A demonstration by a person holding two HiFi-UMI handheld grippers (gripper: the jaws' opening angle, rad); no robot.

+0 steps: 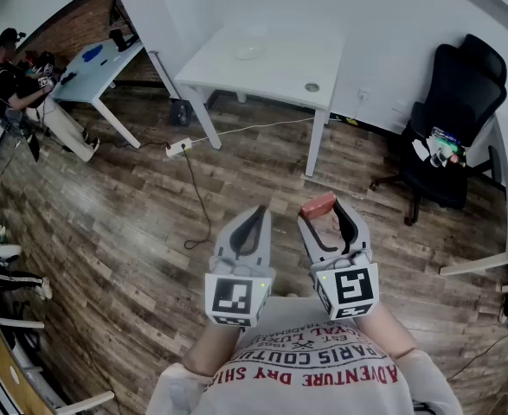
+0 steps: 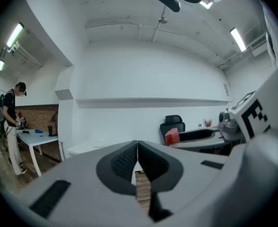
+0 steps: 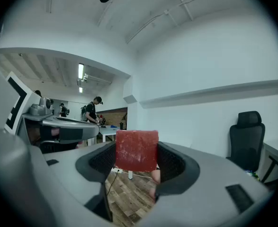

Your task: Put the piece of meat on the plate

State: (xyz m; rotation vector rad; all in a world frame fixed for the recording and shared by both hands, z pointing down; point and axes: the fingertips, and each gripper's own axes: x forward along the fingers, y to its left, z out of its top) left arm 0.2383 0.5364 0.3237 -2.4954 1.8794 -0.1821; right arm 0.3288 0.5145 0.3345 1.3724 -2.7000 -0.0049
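Piece of meat (image 3: 137, 150) pinched in right gripper (image 1: 324, 212), left gripper (image 2: 138, 148) pressed together, shirt (image 1: 314, 377) printed "PARIS" and "ADVENTURE DRY"

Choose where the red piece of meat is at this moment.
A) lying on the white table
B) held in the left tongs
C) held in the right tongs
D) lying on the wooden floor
C: in the right gripper view the piece of meat is clamped in the right tongs, well above the floor, while the left tongs are shut with nothing in them.
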